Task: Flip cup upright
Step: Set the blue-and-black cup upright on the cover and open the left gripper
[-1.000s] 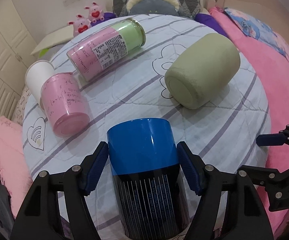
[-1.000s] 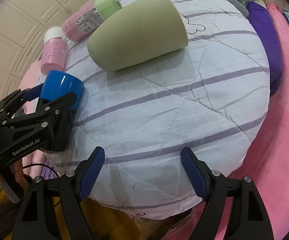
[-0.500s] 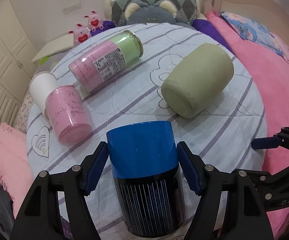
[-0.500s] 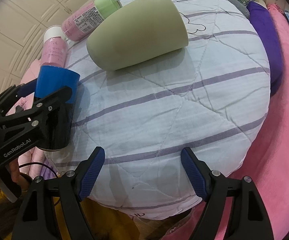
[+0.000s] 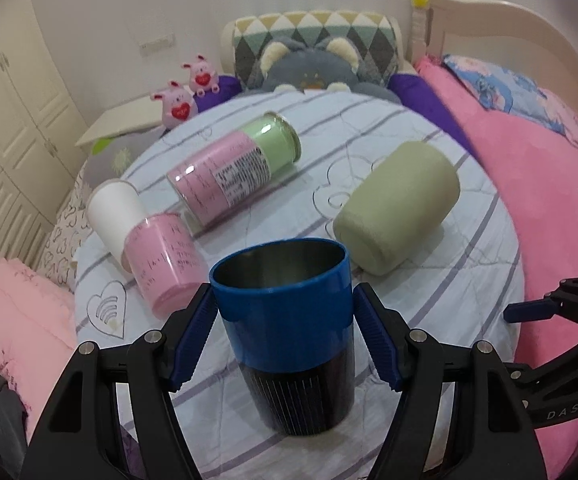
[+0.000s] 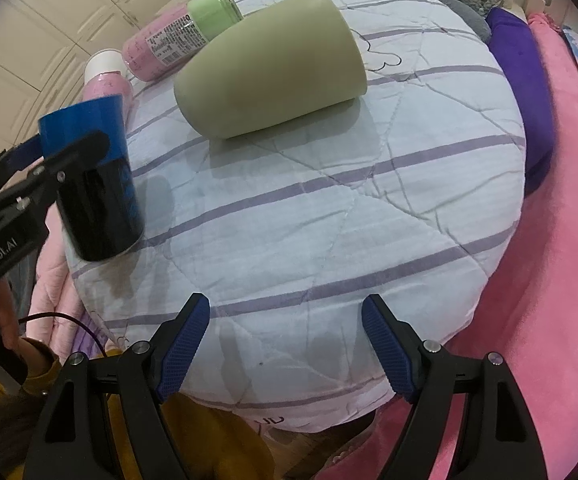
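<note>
A blue and black cup (image 5: 289, 332) stands nearly upright, mouth up, on the round quilted cushion (image 5: 449, 300). My left gripper (image 5: 285, 340) has a finger on each side of it, the pads close to its blue band; contact is hard to judge. The cup also shows in the right wrist view (image 6: 93, 184), tilted a little, with the left gripper's fingers (image 6: 77, 152) on it. My right gripper (image 6: 285, 348) is open and empty above the cushion's near edge.
A green cup (image 5: 397, 204) lies on its side behind the blue one. A pink and green bottle (image 5: 233, 168) and a pink and white bottle (image 5: 149, 244) also lie on the cushion. Pink bedding (image 5: 549, 200) and plush toys (image 5: 177, 100) surround it.
The left gripper has tipped the blue cup up from lying on its side; its open mouth now faces upward and its base is near the cushion.
</note>
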